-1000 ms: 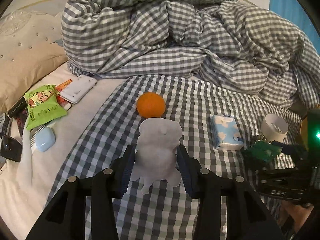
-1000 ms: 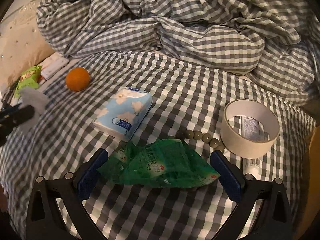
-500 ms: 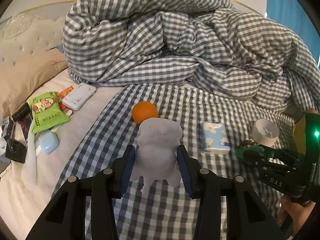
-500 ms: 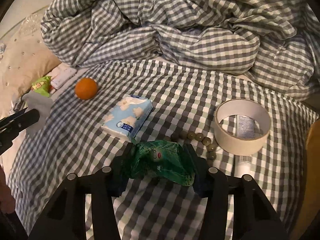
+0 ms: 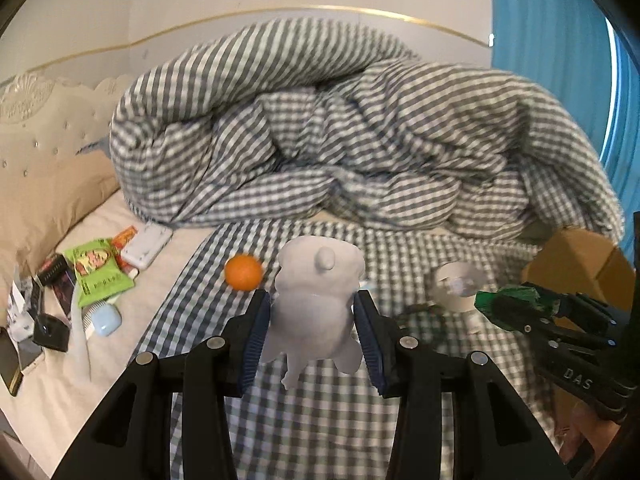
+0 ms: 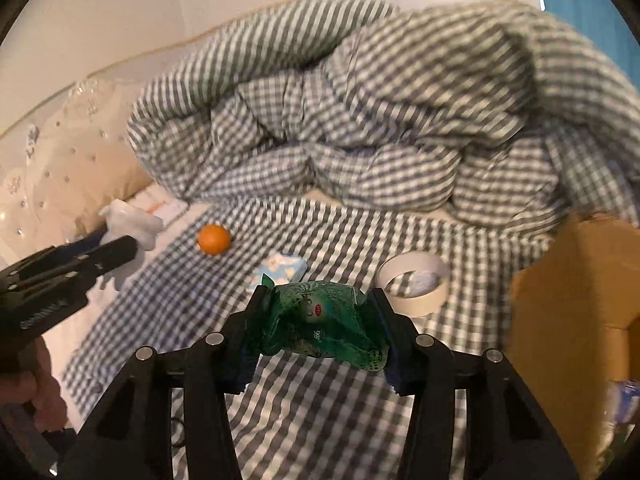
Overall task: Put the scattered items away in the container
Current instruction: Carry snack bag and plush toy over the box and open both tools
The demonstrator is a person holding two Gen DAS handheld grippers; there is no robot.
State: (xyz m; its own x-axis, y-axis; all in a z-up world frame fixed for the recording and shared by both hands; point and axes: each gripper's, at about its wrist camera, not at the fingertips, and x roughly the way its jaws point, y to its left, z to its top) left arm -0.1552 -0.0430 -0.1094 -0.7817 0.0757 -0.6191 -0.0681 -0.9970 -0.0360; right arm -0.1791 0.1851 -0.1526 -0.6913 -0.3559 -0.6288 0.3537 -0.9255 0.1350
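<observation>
A: Your left gripper (image 5: 314,330) is closed on the pale grey figurine (image 5: 316,312), both pads pressed to its sides, held up off the bed. Your right gripper (image 6: 320,326) is clamped on the crumpled green packet (image 6: 320,322), also lifted.

B: And the container?

A: The cardboard box (image 6: 576,300) sits to the right of the tape roll (image 6: 414,282), at the bed's edge; the green packet is left of the box, not over it.

B: What's still lying out?

A: Left of the tape roll on the checked sheet (image 6: 304,396): a blue tissue pack (image 6: 282,270), then an orange (image 6: 214,239). Further left, on the cream sheet, a green snack bag (image 5: 100,276), a white case (image 5: 146,243) and small dark items, blurred.

B: Surroundings?

A: A bunched gingham duvet (image 5: 352,132) behind the tape roll, beige headboard (image 5: 44,128) far left, blue curtain (image 5: 560,32) right.
</observation>
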